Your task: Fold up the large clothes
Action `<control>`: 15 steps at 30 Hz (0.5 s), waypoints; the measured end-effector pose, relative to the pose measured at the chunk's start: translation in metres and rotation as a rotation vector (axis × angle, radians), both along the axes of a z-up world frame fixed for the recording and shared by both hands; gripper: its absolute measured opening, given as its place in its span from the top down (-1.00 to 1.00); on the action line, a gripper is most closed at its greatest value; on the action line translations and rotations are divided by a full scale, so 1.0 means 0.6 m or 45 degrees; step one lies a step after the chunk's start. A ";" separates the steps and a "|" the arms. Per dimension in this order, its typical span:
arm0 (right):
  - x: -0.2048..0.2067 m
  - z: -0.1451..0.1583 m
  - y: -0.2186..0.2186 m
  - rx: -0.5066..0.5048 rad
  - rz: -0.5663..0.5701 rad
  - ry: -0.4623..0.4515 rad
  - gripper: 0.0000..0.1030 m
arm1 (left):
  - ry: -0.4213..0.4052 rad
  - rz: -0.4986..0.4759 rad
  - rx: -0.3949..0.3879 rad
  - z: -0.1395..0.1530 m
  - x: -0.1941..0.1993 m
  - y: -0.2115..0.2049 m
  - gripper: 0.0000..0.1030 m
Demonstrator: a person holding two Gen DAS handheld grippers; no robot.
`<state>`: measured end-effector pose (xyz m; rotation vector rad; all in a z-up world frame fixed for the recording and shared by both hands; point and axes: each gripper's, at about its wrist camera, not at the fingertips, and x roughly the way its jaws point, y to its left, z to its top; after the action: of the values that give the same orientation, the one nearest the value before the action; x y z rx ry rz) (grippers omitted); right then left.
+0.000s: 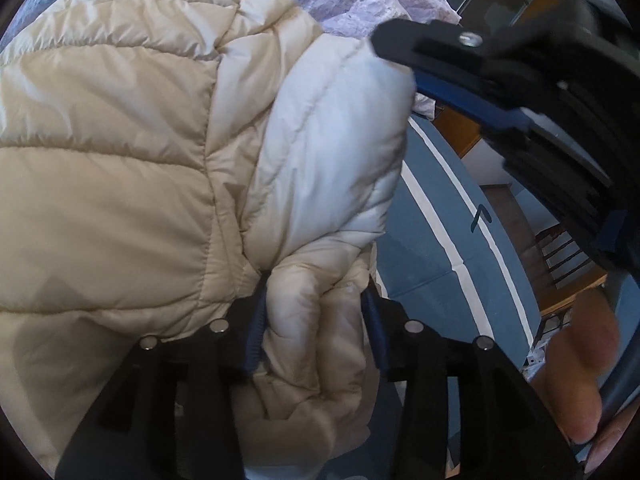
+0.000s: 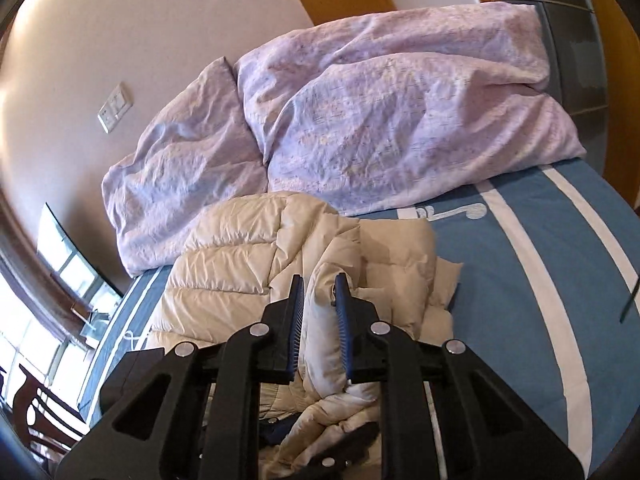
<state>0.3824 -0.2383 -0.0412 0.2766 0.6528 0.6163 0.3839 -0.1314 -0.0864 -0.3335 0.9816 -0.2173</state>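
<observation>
Evidently my left gripper and right gripper each pinch a fold of the cream puffer jacket on the bed; puffy, light, slippery; I'd grip seams.

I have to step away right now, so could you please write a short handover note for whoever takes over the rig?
Left claw: shut on a thick fold of the beige puffer jacket.
Right claw: shut on another jacket fold.
Jacket lies bunched on the blue striped bed cover, just in front of the lilac pillows.
Done: both grips taken, jacket partly gathered.
Left: the fold looks unfinished; probably lay it flat, square it up, release.
</observation>
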 end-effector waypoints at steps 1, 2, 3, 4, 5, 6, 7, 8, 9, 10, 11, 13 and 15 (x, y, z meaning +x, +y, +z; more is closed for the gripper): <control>0.000 0.001 -0.005 0.016 -0.012 -0.009 0.77 | -0.002 -0.003 0.002 0.000 0.000 -0.002 0.12; -0.002 0.006 -0.011 0.053 -0.002 -0.027 0.77 | -0.004 -0.003 0.004 0.000 -0.001 -0.003 0.11; -0.005 0.011 -0.016 0.094 0.018 -0.049 0.77 | -0.006 -0.004 0.006 0.000 0.000 -0.004 0.11; -0.006 0.015 -0.017 0.112 0.040 -0.062 0.77 | -0.006 -0.002 0.004 -0.001 0.002 -0.005 0.11; -0.007 0.020 -0.014 0.115 0.066 -0.072 0.77 | -0.008 -0.003 0.006 -0.002 0.002 -0.006 0.11; -0.008 0.021 -0.009 0.103 0.081 -0.076 0.77 | -0.010 -0.003 0.007 -0.002 0.002 -0.006 0.09; -0.006 0.021 0.002 0.066 0.107 -0.072 0.77 | -0.010 -0.002 0.007 -0.003 0.006 -0.006 0.08; -0.002 0.017 0.011 0.029 0.122 -0.060 0.78 | -0.009 0.000 0.008 -0.003 0.006 -0.007 0.08; 0.005 0.012 0.013 0.032 0.129 -0.039 0.78 | -0.009 0.004 0.001 -0.005 0.005 -0.005 0.07; 0.018 0.002 0.011 0.032 0.116 0.005 0.78 | -0.013 0.001 0.005 -0.006 0.002 -0.008 0.07; 0.026 -0.005 0.008 0.030 0.105 0.030 0.79 | -0.019 -0.003 0.007 -0.004 0.000 -0.009 0.07; 0.043 -0.028 0.004 -0.005 0.083 0.082 0.79 | -0.022 -0.006 0.003 -0.001 -0.004 -0.008 0.07; 0.046 -0.045 0.004 -0.059 0.068 0.096 0.80 | -0.023 -0.003 -0.001 0.001 -0.006 -0.004 0.08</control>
<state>0.4099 -0.2357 -0.0681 0.2406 0.7482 0.6434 0.3804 -0.1338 -0.0861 -0.3306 0.9641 -0.2224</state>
